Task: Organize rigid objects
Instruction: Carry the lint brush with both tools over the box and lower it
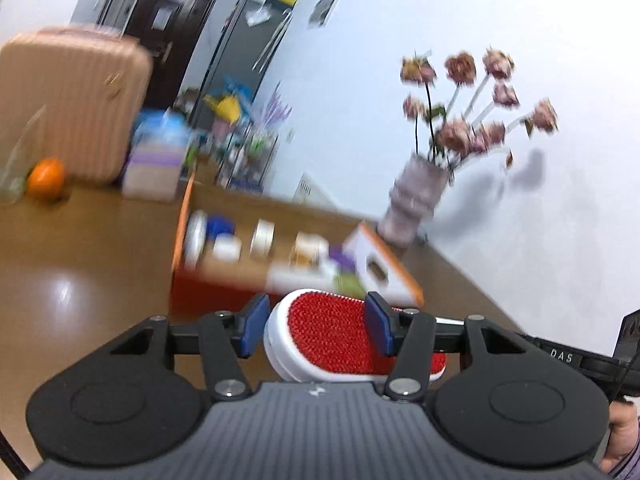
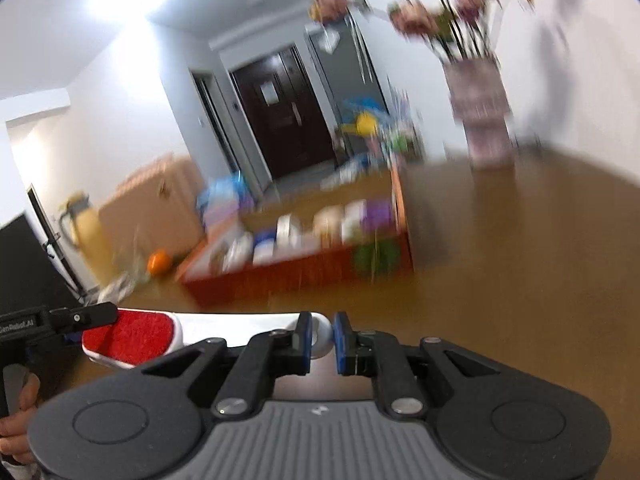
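A lint brush (image 1: 328, 336) with a red bristle face and a white body hangs over the brown table (image 1: 80, 280), carried by both grippers. My left gripper (image 1: 317, 330) is shut across its red head, blue pads on either side. In the right wrist view my right gripper (image 2: 322, 340) is shut on the rounded white end of the brush's handle (image 2: 240, 328), and the red head (image 2: 132, 336) sticks out to the left, where the left gripper (image 2: 76, 320) clamps it. Ahead stands an orange-walled tray (image 1: 180, 248) (image 2: 280, 280) holding several small jars and boxes, all blurred.
A vase of pink flowers (image 1: 416, 196) (image 2: 480, 120) stands by the white wall, right of the tray. An orange fruit (image 1: 46, 178) (image 2: 158, 262) and a pink ribbed suitcase (image 1: 68, 108) are at the left. A person's hand (image 2: 16, 420) grips the left tool.
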A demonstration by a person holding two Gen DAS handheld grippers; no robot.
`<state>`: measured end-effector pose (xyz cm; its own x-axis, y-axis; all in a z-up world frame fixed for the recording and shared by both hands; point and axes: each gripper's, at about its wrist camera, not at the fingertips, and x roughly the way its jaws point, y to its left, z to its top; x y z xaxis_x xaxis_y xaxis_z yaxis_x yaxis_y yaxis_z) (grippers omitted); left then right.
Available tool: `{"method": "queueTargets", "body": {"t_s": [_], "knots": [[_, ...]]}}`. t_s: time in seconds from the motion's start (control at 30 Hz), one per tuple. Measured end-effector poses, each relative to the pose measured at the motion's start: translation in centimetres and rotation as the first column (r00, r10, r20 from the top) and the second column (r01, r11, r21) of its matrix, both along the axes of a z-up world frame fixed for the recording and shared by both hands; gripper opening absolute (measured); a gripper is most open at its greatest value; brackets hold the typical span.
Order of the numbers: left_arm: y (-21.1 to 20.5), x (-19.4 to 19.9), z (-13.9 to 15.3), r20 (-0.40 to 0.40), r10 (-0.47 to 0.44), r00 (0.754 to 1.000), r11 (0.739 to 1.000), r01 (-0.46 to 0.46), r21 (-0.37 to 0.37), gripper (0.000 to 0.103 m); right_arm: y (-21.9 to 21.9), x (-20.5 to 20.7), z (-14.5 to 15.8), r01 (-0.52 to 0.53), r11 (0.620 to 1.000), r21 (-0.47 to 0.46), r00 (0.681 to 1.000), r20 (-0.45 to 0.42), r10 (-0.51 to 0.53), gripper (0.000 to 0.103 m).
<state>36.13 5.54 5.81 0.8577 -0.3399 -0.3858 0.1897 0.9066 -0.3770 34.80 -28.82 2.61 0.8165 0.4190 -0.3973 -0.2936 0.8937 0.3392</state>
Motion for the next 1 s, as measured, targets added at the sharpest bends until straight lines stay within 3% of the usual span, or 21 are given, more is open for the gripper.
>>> {"method": "queueTargets", "body": {"t_s": [0.1, 0.23, 0.37, 0.43, 0.53, 0.57, 0.7, 0.83, 1.0], "knots": [[0.6, 6.2, 1.2, -0.016, 0.024, 1.0, 0.999, -0.024, -0.025, 0.053, 0.7, 7.2, 2.2, -0.01, 1.0, -0.021, 1.0, 0.015, 0.011, 0.012], [1.6, 13.1, 0.5, -0.067, 0.072, 0.995, 0.997, -0.074, -0.03, 0.053, 1.6, 16.2, 2.4, -0.059, 0.998, 0.0, 0.997, -0.053, 0.059, 0.012], [2.2, 17.8, -1.9, -0.129, 0.089, 0.988, 0.996, -0.086, 0.025, 0.054, 3.8, 22.8, 0.3, -0.083, 0.995, -0.05, 0.987, -0.143, 0.075, 0.012], [1.5, 19.7, -3.5, -0.192, 0.051, 0.98, 0.993, -0.029, 0.114, 0.058, 5.3, 24.9, -1.1, -0.057, 0.991, -0.124, 0.982, -0.185, 0.034, 0.014], [0.1, 20.1, -5.4, -0.183, 0.031, 0.983, 0.972, 0.013, 0.233, 0.063, 7.4, 25.5, -2.5, -0.06, 0.969, -0.24, 0.985, -0.17, 0.019, 0.016], [-0.1, 20.0, -5.6, -0.177, 0.037, 0.983, 0.966, 0.01, 0.257, 0.065, 7.8, 25.5, -2.7, -0.058, 0.963, -0.262, 0.987, -0.162, 0.015, 0.021], [0.1, 20.1, -5.5, -0.201, 0.016, 0.98, 0.967, 0.036, 0.251, 0.073, 8.2, 25.5, -2.8, -0.035, 0.949, -0.313, 0.992, -0.127, -0.006, 0.041], [0.0, 19.4, -4.1, -0.178, 0.056, 0.983, 0.959, -0.003, 0.285, 0.084, 7.7, 24.9, -1.4, -0.019, 0.949, -0.315, 0.993, -0.12, -0.02, 0.043], [-0.2, 16.8, -1.2, -0.116, 0.066, 0.991, 0.953, -0.028, 0.301, 0.096, 6.9, 22.6, 1.4, -0.008, 0.943, -0.332, 0.996, -0.087, -0.022, 0.052]]}}
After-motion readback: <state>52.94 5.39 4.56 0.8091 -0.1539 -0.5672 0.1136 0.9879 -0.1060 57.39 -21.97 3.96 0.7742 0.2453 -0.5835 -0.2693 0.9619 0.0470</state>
